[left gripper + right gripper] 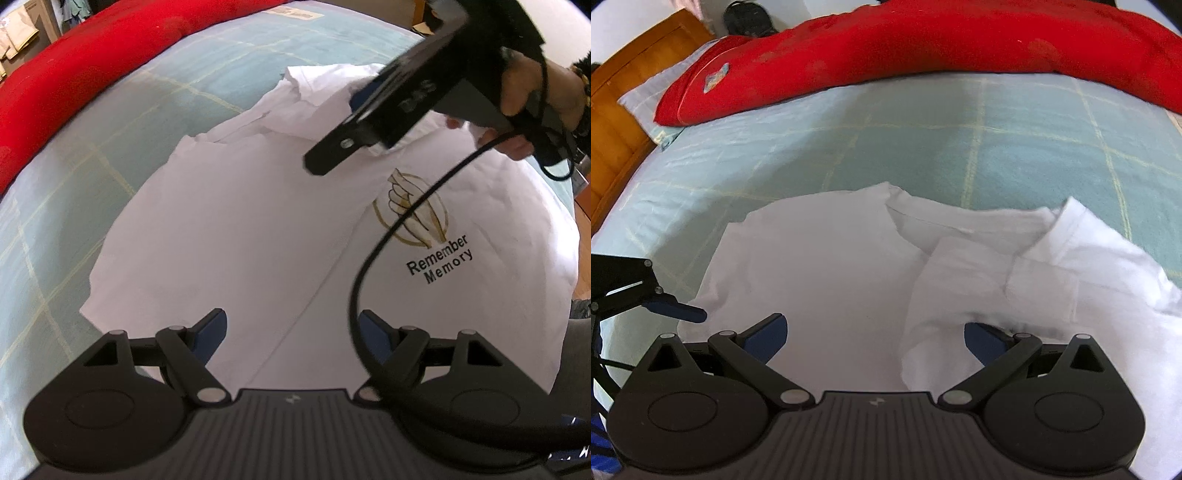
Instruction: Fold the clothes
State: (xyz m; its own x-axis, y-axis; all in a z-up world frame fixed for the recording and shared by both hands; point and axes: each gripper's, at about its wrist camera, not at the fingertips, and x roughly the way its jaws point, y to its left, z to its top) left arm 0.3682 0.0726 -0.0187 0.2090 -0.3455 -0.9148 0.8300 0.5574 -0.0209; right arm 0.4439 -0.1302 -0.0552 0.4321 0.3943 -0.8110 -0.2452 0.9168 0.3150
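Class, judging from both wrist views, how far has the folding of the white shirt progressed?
Done: white shirt lies spread on the bed, one part near the collar turned over. In hand: nothing; left hand-held gripper and right hand-held gripper are open. Left: nearly all folds.

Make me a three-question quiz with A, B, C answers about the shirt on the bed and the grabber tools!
1. Where does the long red pillow lie?
A. on top of the shirt
B. along the far side of the bed, beyond the shirt
C. on the floor

2. What colour is the T-shirt?
A. white
B. yellow
C. black

3. How is the left tool standing?
A. squeezing a sock
B. squeezing the pillow
C. open, with nothing between its fingers

Answers:
1 B: green checked bedsheet shows between pillow and shirt.
2 A: white cloth, with a gold logo above black words.
3 C: its blue pads stand wide apart over the flat shirt.
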